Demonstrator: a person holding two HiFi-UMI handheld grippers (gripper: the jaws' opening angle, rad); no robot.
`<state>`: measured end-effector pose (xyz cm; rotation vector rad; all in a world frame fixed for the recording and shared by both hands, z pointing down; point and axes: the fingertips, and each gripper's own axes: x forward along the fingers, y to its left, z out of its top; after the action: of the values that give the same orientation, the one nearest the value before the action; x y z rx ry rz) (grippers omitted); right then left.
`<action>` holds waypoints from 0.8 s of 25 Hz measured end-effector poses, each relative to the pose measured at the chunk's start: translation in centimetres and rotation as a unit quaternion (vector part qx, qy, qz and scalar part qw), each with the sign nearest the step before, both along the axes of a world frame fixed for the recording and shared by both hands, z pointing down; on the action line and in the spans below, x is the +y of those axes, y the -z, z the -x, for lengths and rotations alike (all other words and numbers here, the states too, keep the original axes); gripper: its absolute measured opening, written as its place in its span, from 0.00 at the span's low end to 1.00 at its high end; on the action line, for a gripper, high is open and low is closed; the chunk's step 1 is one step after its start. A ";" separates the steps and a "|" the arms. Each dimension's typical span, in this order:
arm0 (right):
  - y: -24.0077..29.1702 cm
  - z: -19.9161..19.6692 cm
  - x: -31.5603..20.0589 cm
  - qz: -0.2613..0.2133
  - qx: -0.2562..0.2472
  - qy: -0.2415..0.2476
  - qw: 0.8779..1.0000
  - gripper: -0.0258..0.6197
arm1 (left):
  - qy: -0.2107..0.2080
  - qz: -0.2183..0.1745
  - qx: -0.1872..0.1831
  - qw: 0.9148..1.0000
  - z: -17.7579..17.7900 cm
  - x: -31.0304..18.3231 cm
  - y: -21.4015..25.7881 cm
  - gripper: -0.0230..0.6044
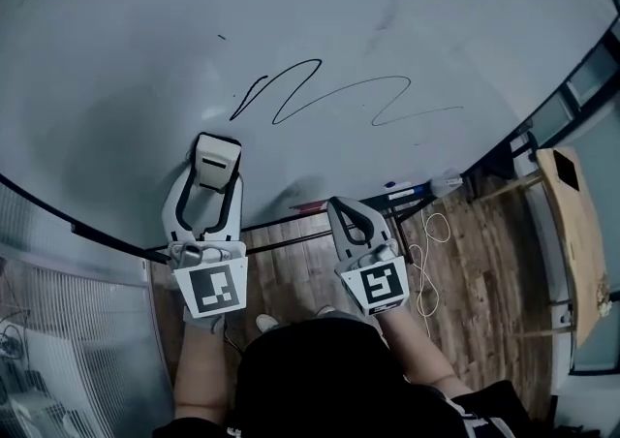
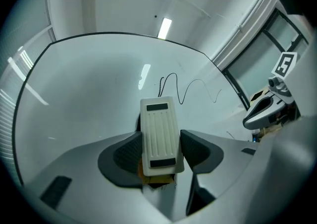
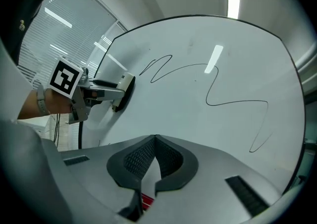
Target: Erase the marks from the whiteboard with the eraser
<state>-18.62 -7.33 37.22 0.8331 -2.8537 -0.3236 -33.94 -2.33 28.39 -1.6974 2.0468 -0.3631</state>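
Whiteboard [image 1: 145, 39] ahead: left gripper [image 2: 160, 149] jaws clamp the eraser [image 2: 158, 126]; right gripper [image 3: 154, 142] jaws closed, empty.

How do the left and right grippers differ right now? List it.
The left gripper's jaws clamp the eraser; the right gripper's jaws are shut together on nothing. The left gripper presses the eraser to the whiteboard below the scribble; the right gripper hangs lower, near the board's bottom edge. Both carry a marker cube.
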 end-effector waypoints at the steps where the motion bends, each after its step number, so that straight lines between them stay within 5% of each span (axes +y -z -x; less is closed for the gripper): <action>1: 0.0 -0.5 -0.2 -0.003 0.002 -0.001 1.000 0.08 | 0.014 0.000 -0.005 1.000 -0.1 -0.2 0.1 0.44; 20: -0.1 -6.4 -2.3 -0.020 0.006 0.005 1.000 0.08 | 0.109 -0.047 -0.071 0.990 -4.6 -4.2 7.2 0.45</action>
<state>-12.22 -9.67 37.28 0.8217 -2.8500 -0.3875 -29.35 -6.56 21.23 -1.3576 2.1119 -0.4372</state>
